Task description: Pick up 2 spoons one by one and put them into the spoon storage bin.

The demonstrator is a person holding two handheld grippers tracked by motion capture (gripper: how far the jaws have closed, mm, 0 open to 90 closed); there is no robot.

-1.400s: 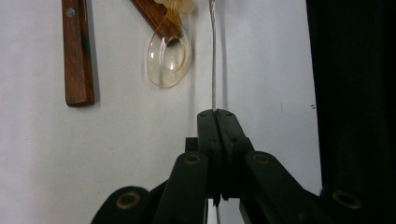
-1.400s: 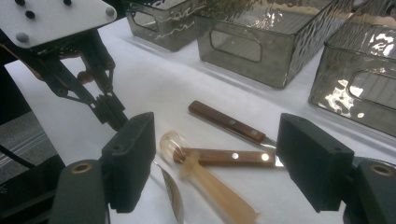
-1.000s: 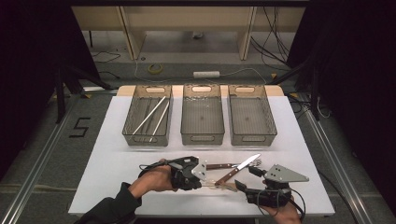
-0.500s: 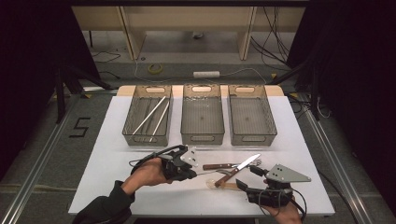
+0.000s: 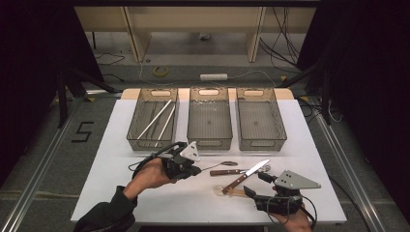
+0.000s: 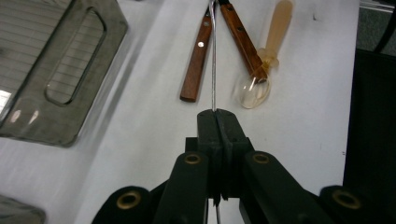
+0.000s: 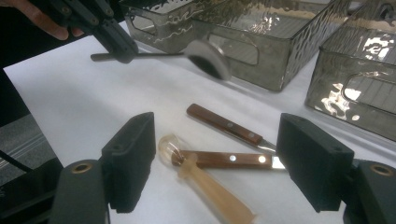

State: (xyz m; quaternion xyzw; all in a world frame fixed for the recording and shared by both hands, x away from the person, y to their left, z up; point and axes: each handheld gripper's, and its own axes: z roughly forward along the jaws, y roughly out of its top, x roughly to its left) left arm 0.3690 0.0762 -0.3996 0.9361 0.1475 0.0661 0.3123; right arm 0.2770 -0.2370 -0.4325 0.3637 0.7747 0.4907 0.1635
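- Right now the left gripper (image 5: pixel 196 170) has its jaws clamped together on the thin handle of a metal spoon (image 7: pixel 208 59), lifted clear of the white table (image 5: pixel 111 145).
- Spoon's bowl points toward three o'clock from that gripper in the high view, near the middle grey bin (image 5: pixel 209 121).
- Below it lie two wooden-handled knives (image 7: pixel 226 158) and a translucent plastic spoon (image 7: pixel 205 182), touching one another.
- Over at five o'clock, the right gripper (image 7: pixel 217 163) rests with jaws wide apart, holding nothing.
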